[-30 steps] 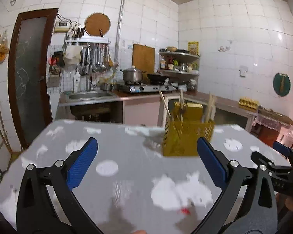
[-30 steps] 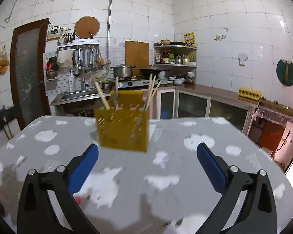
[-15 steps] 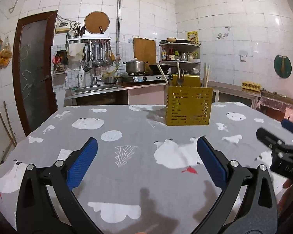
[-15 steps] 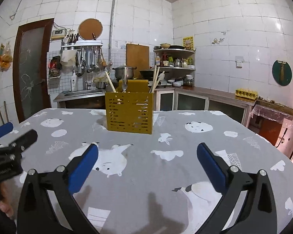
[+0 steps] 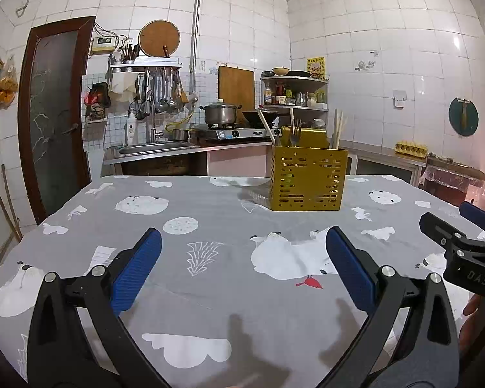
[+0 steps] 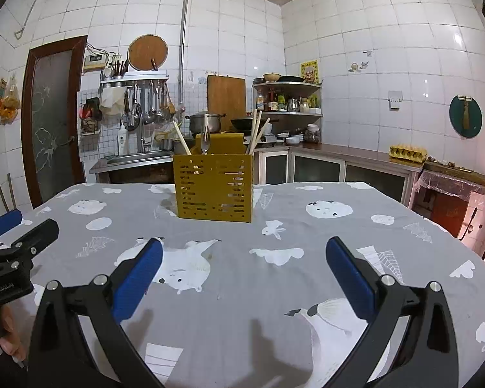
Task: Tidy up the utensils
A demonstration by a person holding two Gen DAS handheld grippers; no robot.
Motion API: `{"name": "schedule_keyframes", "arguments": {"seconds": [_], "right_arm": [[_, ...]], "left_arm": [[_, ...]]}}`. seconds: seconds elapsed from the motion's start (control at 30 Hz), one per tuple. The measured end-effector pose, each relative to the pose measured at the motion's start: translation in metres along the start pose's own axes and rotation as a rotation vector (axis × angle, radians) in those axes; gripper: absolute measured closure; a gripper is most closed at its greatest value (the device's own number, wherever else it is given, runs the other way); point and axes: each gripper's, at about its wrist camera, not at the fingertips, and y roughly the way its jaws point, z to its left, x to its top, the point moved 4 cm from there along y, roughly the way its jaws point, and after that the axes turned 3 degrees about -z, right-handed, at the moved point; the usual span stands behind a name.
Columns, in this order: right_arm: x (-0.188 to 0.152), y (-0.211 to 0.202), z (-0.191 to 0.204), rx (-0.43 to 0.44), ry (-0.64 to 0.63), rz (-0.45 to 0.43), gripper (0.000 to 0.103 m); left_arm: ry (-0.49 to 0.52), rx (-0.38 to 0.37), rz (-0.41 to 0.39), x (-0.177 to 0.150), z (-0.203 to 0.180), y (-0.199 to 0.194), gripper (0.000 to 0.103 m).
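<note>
Left gripper point(image 5: 241, 263): held low over the near end of the table, its two blue-padded fingers point(image 5: 135, 270) spread wide with nothing between them; only patterned cloth shows in the gap.

Right gripper point(image 6: 242, 270): also low over the near end, jaws parted wide and empty. From the left wrist view it shows at the far right edge, with part of a hand below it.

Utensil holder point(image 6: 214, 187): a mustard-yellow perforated metal box standing upright on the table, well beyond both grippers, toward the far side. It sits almost straight ahead of the right gripper and off to the right of the left one.

Holder contents: wooden chopsticks point(image 6: 256, 131) lean out of its right side, another pale stick point(image 6: 181, 142) slants out on the left, and a metal fork point(image 5: 295, 134) stands tines up near the middle.

Table point(image 5: 210, 223): covered by a grey cloth printed with white animals, clouds and dots. The stretch between the grippers and the holder carries only the cloth.

Background: a white-tiled kitchen, with a steel pot point(image 5: 220, 114) on a gas stove point(image 5: 234, 133), a sink point(image 5: 152, 148) under a rack of hanging ladles point(image 5: 160, 92), a wooden cutting board point(image 5: 236, 89) against the wall, and a corner shelf point(image 5: 294, 92) of bottles.

Left wall: a dark-framed door point(image 5: 53, 119) with frosted glass.
</note>
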Motion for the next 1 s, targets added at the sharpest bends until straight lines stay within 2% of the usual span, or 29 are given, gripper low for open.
{"name": "schedule_keyframes", "arguments": {"seconds": [1.0], "right_arm": [[0.0011, -0.004, -0.005, -0.023, 0.007, -0.019, 0.004]], "left_arm": [[0.012, 0.009, -0.015, 0.001, -0.0014, -0.0034, 0.005]]}}
